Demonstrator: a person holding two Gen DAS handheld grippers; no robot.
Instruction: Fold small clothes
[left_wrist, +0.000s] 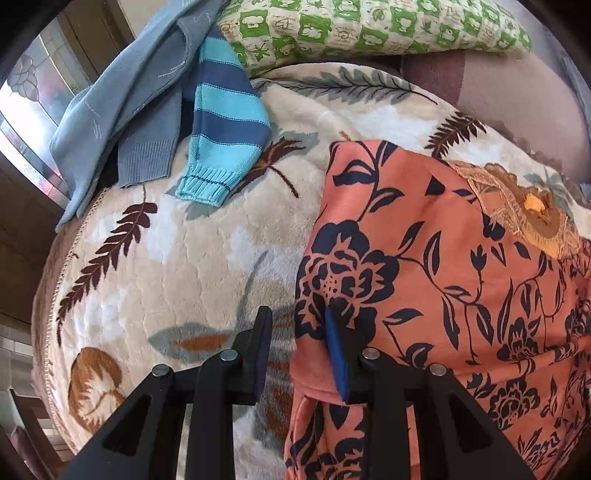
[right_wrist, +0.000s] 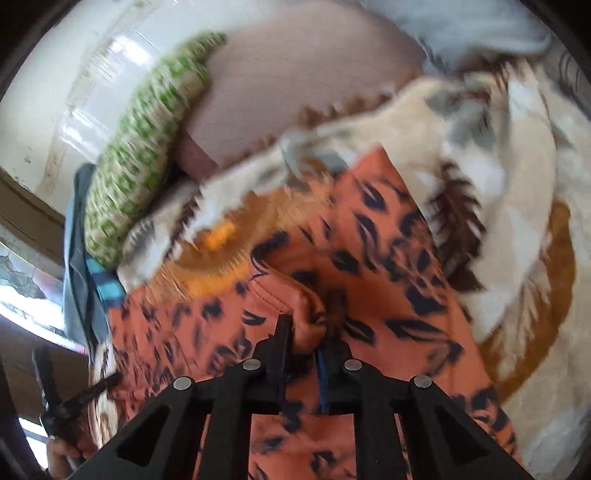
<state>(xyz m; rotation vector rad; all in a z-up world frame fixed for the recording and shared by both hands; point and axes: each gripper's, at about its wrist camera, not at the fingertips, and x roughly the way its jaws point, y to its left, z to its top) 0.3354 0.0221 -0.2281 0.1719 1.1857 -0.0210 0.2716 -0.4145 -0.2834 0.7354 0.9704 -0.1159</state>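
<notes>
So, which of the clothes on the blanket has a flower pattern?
The orange garment with dark blue flowers, lying at the right. The striped sweater has turquoise and navy bands, and the grey-blue garment beside it is plain.

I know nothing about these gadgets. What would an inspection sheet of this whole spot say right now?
Surface: cream plush blanket with leaf print, spread on a bed.
Job's things: orange garment with dark floral print, lying rumpled.
Clutter: blue striped knit sweater, grey-blue garments, green-patterned pillow.
Grippers: left gripper straddles the orange garment's edge, pads not pressing; right gripper pinches a fold of it.
Cables: nothing seen.
Surroundings: window, pale wall.
</notes>
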